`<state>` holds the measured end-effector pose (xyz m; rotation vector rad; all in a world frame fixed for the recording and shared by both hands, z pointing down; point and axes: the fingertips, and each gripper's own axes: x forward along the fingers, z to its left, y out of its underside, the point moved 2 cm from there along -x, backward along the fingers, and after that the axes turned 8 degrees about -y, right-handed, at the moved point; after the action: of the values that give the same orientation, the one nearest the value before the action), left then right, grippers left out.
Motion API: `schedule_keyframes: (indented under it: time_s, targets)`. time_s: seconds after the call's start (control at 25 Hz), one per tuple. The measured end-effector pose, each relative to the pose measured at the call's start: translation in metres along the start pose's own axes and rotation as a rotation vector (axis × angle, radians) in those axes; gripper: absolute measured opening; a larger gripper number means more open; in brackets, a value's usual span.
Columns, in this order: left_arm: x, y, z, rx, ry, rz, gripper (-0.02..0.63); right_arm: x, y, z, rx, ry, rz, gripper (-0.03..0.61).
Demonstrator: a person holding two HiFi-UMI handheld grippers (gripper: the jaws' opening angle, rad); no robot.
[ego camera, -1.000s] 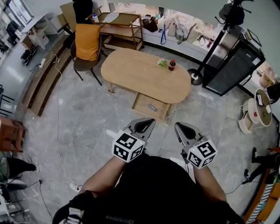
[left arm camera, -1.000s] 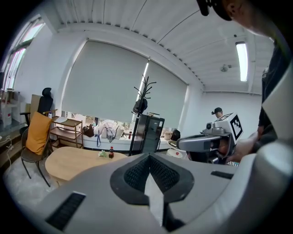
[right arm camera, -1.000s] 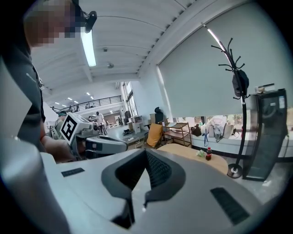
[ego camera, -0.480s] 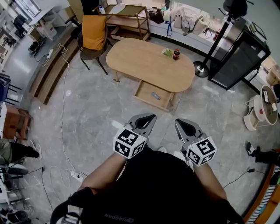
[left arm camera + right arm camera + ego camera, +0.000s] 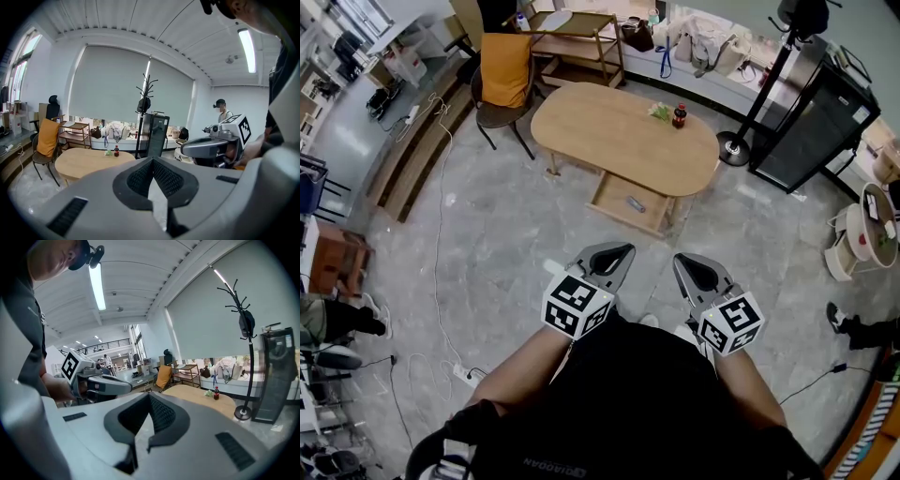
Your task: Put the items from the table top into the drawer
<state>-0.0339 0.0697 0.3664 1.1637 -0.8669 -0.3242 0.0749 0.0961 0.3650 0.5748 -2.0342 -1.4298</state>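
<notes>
Status: approach, nothing picked up.

Left tool point(image 5: 612, 255): jaws pressed together, nothing between them. You hold it low in front of your body, over the floor and well apart from the tabletop point(image 5: 600, 131), probably a carrying pose.

Drawer point(image 5: 614, 208): pulled out from under the near long edge of the tabletop, mouth toward you, long axis along that edge. One small flat item point(image 5: 635, 203) already lies inside. Judged left open so that the rest can go straight in.

Green bundle point(image 5: 660, 111): near the far long edge, toward the right end. Crumpled; no clear long axis.

Bottle point(image 5: 679, 115): just beside the bundle on its right. It stands upright, long axis vertical, red cap up; the left tool view confirms this. A side-on pinch should suit it.

Right tool point(image 5: 692, 267): jaws also shut and empty, level with the left tool and aimed at the tabletop.
</notes>
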Motion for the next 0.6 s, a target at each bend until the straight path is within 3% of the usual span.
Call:
schedule_keyframes:
  time_s: [0.6]
  targets:
    - [-0.0022,-0.0053,0.0002,0.007,0.012,-0.009,0.002,0.0017,-0.0045,0.0014,-0.012,0.010,0.004,0.003]
